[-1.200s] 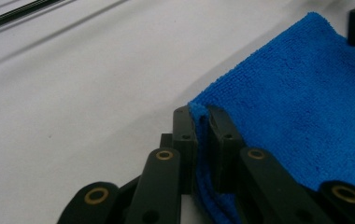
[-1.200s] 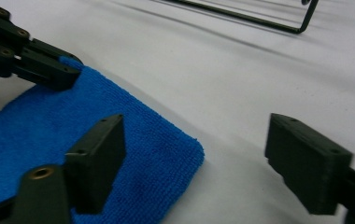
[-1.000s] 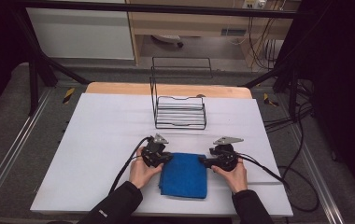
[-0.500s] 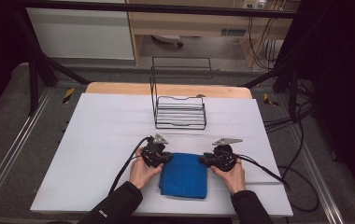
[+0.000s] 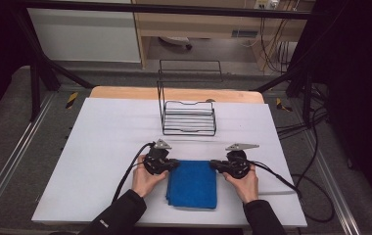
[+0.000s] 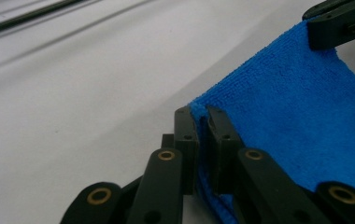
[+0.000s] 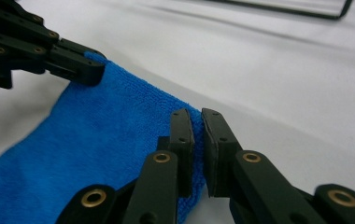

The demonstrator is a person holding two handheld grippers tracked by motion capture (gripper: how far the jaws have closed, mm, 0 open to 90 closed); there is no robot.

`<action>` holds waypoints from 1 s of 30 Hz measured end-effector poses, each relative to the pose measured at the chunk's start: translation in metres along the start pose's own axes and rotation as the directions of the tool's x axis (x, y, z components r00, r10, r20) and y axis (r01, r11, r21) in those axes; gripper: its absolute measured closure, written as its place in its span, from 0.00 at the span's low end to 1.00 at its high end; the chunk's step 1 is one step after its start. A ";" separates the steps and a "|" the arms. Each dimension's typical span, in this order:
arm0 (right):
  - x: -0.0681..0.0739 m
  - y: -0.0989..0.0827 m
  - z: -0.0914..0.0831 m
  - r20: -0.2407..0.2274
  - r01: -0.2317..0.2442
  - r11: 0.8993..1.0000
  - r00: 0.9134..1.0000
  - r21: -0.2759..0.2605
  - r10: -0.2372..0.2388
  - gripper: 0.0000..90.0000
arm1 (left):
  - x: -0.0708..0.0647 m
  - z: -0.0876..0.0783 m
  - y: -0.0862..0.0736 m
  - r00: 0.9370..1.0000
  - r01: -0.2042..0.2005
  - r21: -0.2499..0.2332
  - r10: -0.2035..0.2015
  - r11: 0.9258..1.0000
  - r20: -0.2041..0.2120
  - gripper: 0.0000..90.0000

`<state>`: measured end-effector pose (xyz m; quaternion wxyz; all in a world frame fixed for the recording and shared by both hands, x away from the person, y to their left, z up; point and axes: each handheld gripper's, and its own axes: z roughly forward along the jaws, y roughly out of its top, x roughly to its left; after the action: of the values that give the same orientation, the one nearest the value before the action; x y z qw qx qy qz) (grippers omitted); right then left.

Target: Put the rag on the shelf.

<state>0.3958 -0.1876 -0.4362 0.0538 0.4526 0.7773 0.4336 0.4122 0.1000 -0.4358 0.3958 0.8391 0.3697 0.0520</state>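
softly napped blue terry cloth, folded square, on smooth white table.

Bright table, dark surroundings, soft close-ups

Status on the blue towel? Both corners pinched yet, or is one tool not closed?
Done: the left tool is clamped on the blue towel at its far left corner. In hand: the right tool has just been closing and now pinches the far right corner, cloth between its pads. Left: the towel lies folded flat on the white table, not yet lifted or moved; the wire rack behind it stands empty.
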 end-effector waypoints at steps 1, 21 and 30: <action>0.002 0.001 -0.002 -0.004 0.006 1.000 1.000 -0.012 -0.006 0.93 | -0.001 -0.003 -0.001 1.000 0.004 -0.016 -0.004 1.000 0.005 0.93; 0.018 0.012 -0.033 -0.027 0.116 0.981 0.992 -0.157 -0.122 0.93 | -0.022 -0.049 0.005 0.999 -0.053 -0.175 0.052 0.983 -0.007 0.93; 0.027 0.018 -0.043 -0.015 0.159 0.963 0.986 -0.216 -0.166 0.94 | -0.027 -0.060 0.010 0.998 -0.066 -0.217 0.060 0.974 -0.034 0.93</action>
<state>0.3714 -0.1900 -0.3884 0.1247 0.3717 0.7614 0.5163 0.3754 0.1157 -0.3820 0.4785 0.8011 0.3403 0.1162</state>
